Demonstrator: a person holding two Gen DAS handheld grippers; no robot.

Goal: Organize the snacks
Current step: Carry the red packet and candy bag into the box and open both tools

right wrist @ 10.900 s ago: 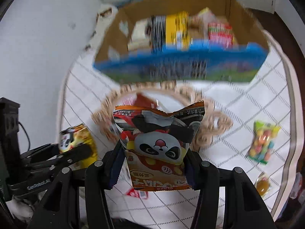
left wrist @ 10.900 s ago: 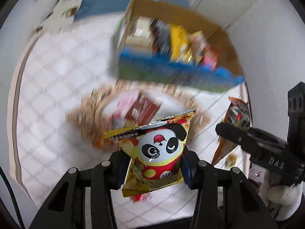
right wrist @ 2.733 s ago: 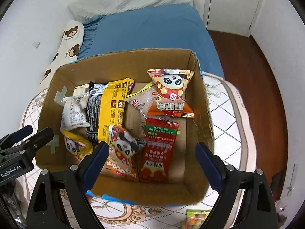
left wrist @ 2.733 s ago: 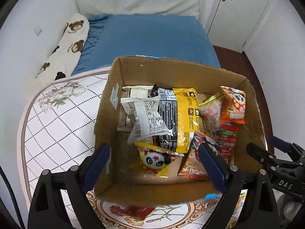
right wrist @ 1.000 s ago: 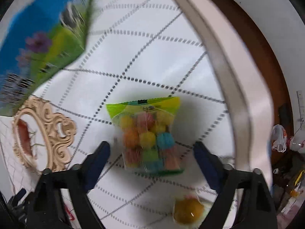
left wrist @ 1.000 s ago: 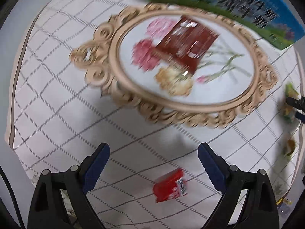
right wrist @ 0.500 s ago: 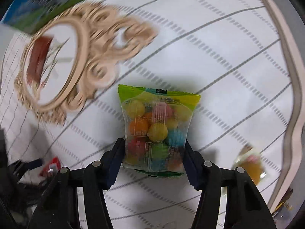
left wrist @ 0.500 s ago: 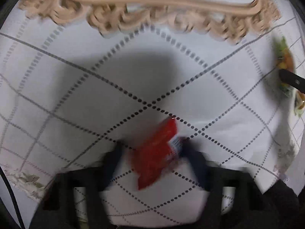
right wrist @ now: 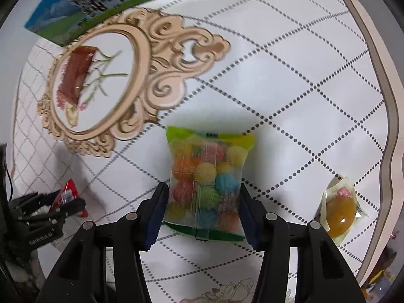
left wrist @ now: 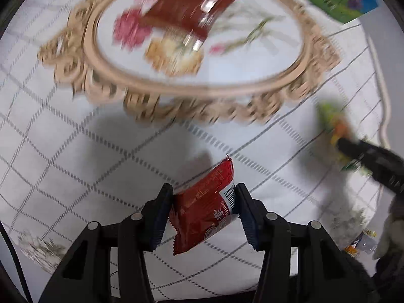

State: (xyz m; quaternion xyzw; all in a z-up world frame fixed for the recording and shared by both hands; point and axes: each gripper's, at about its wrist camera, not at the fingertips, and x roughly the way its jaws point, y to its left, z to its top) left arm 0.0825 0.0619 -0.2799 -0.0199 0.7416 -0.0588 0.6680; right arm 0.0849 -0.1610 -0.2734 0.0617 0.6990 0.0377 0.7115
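My left gripper (left wrist: 203,213) points straight down at the tabletop, and its jaws have just been closing: the blue pads now press both sides of a small red snack packet (left wrist: 204,209), which sits tilted between them, one sealed end poking forward. My right gripper (right wrist: 202,208) also points straight down, its jaws likewise just closing, and their pads now squeeze the lower half of a clear bag of coloured candy balls (right wrist: 205,176) with green sealed ends; the bag's upper half sticks out ahead of the fingertips.

Both packets are over the white quilted table cover (right wrist: 290,88) with its dotted diamond grid. Just to the right of my candy bag lies a small clear packet holding an orange jelly (right wrist: 339,210), apart from my fingers. Farther out, on the ornate tan oval medallion (right wrist: 141,75) printed on the cover, lies a dark red flat packet (right wrist: 75,73), blurred in the left view.

Beyond the medallion stands the cardboard box (right wrist: 141,2); only its blue and green printed outer wall shows, so I cannot tell what is inside it.
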